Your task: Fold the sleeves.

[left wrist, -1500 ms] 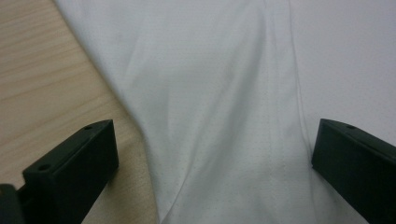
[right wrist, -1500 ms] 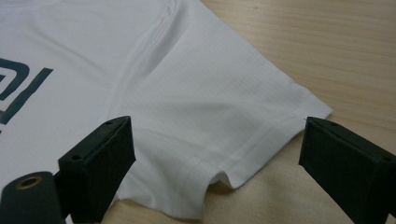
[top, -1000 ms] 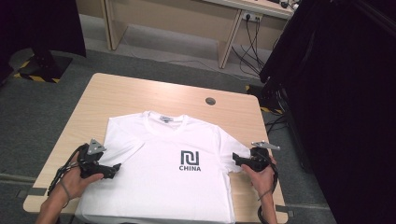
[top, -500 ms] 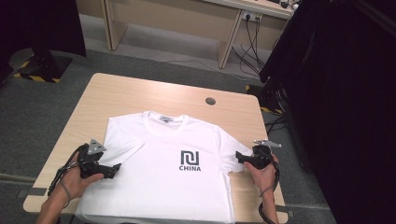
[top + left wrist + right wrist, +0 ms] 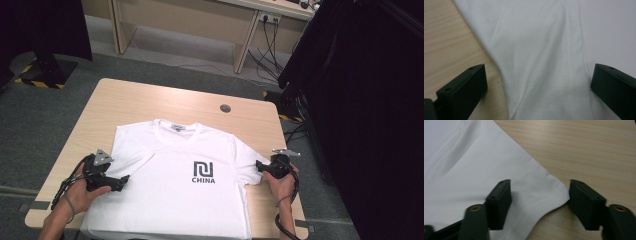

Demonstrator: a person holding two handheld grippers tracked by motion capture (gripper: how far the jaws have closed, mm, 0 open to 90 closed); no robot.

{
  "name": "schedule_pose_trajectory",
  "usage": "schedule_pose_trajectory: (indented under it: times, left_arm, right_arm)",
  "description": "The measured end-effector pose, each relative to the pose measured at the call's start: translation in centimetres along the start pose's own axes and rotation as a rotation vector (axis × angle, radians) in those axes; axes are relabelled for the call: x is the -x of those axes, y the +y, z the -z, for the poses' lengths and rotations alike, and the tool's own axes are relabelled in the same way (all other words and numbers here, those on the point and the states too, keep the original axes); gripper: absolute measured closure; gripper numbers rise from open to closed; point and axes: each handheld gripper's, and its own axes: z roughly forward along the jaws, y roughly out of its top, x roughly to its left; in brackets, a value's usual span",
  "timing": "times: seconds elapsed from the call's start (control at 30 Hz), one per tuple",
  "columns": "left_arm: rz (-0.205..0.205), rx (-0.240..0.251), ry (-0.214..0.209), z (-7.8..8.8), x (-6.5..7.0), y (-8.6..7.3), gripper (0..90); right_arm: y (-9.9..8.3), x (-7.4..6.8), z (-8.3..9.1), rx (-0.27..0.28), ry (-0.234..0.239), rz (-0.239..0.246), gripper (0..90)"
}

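Change: right gripper (image 5: pixel 540 203) jaws are being narrowed around the sleeve hem, not yet clamped.
Left gripper (image 5: pixel 536 92): jaws are held wide apart over the left sleeve.
White cotton T-shirt with black logo (image 5: pixel 175 195): laid flat on the pale wooden table (image 5: pixel 150 100).
Progress: nothing is folded yet; both sleeves remain to be gripped.

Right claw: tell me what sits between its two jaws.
The hem corner of the white T-shirt's sleeve lies between the jaws of the right claw, which have just been closing; seen in the right gripper view.
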Motion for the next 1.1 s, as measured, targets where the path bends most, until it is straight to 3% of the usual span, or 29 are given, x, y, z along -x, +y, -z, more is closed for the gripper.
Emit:
schedule_pose_trajectory:
  times: [0.23, 0.33, 0.53, 0.77, 0.83, 0.87, 0.93, 1.1]
  left_arm:
    - [0.0, 0.0, 0.0, 0.0, 0.0, 0.0, 0.0]
    - [0.0, 0.0, 0.0, 0.0, 0.0, 0.0, 0.0]
    - [0.0, 0.0, 0.0, 0.0, 0.0, 0.0, 0.0]
    - [0.0, 0.0, 0.0, 0.0, 0.0, 0.0, 0.0]
    - [0.0, 0.0, 0.0, 0.0, 0.0, 0.0, 0.0]
    - [0.0, 0.0, 0.0, 0.0, 0.0, 0.0, 0.0]
    - [0.0, 0.0, 0.0, 0.0, 0.0, 0.0, 0.0]
    - [0.0, 0.0, 0.0, 0.0, 0.0, 0.0, 0.0]
  right_arm:
    - [-0.1, -0.7, 0.2, 0.025, 0.046, 0.022, 73.5]
    - [-0.2, -1.0, 0.2, 0.043, 0.05, 0.042, 81.0]
    - [0.8, -2.3, 1.5, 0.1, 0.063, 0.097, 83.3]
    - [2.7, -6.3, 3.1, 0.148, 0.114, 0.217, 83.8]
    - [3.3, -7.6, 3.0, 0.147, 0.127, 0.253, 83.8]
    - [3.3, -7.6, 3.0, 0.147, 0.127, 0.253, 83.8]
    - [3.9, -9.2, 2.5, 0.146, 0.151, 0.28, 83.7]
    - [4.5, -11.4, 1.2, 0.128, 0.18, 0.323, 83.7]
